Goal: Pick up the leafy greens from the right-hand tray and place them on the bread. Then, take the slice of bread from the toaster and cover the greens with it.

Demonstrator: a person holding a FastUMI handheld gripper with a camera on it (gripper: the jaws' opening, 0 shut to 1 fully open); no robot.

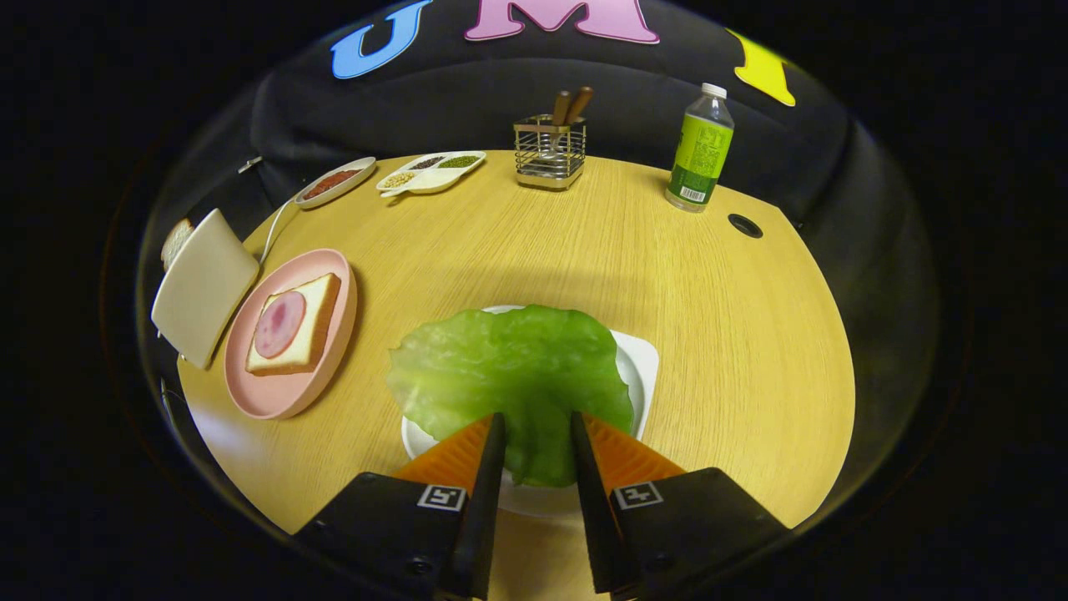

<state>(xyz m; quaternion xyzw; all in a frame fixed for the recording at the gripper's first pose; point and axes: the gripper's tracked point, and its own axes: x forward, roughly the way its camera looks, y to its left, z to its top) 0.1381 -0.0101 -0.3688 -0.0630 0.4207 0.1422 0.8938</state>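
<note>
The leafy greens [513, 371] are a single broad, flat leaf, bright translucent green with a paler, slightly glossy surface and a wavy, ruffled edge. The leaf lies spread over a white tray [641, 367], covering most of it and hanging past the tray's left rim over the wooden table [717, 334]. Its near edge narrows to a stalk-like tongue that runs down between the two fingers of the gripper [536, 426]. The fingers stand a little apart, one on each side of that tongue and close against it; whether they actually press on the leaf I cannot tell.

To the left of the tray, well apart from it, sits a pink plate [334, 351] carrying a square slice of bread [321, 305] with a round pink slice of ham [279, 324] lying on top. Just beyond the plate's left edge stands a pale toaster [204, 288], and the browned top of another bread slice [176, 241] peeps out behind it.

At the far side of the table are an oval dish with a reddish filling [335, 181], a divided white dish [430, 172] holding grains and beans in separate compartments, a wire utensil holder [549, 152] with two brown handles sticking up, and a bottle with a green label [700, 150]. A dark round hole [744, 225] is set in the tabletop near the bottle.
</note>
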